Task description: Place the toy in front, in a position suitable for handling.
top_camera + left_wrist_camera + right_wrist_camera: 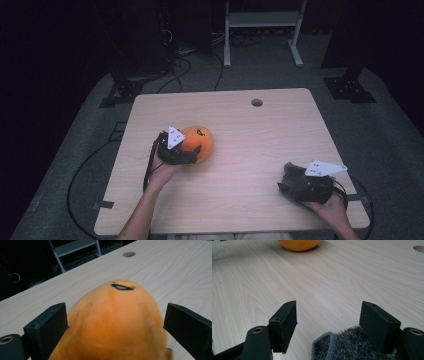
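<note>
On the pale wooden table point(250, 145), left of centre, the left gripper point(116, 322) has its jaws spread wide on either side of the orange plush toy point(112, 322), which sits between them; whether the pads press it I cannot tell. Near the table's right front edge, the right gripper point(328, 322) stands with jaws apart, a grey fuzzy cloth point(352, 345) lying between them against the right-hand jaw.

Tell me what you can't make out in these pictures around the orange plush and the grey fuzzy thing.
- Orange plush toy: its underside and lower end, cut by the left gripper view's bottom edge; outline blurred.
- Left tongs: contact with the plush unclear in the high view.
- Grey fuzzy cloth: its shape, cut by the right gripper view's edge, dark under the right tongs.
</note>
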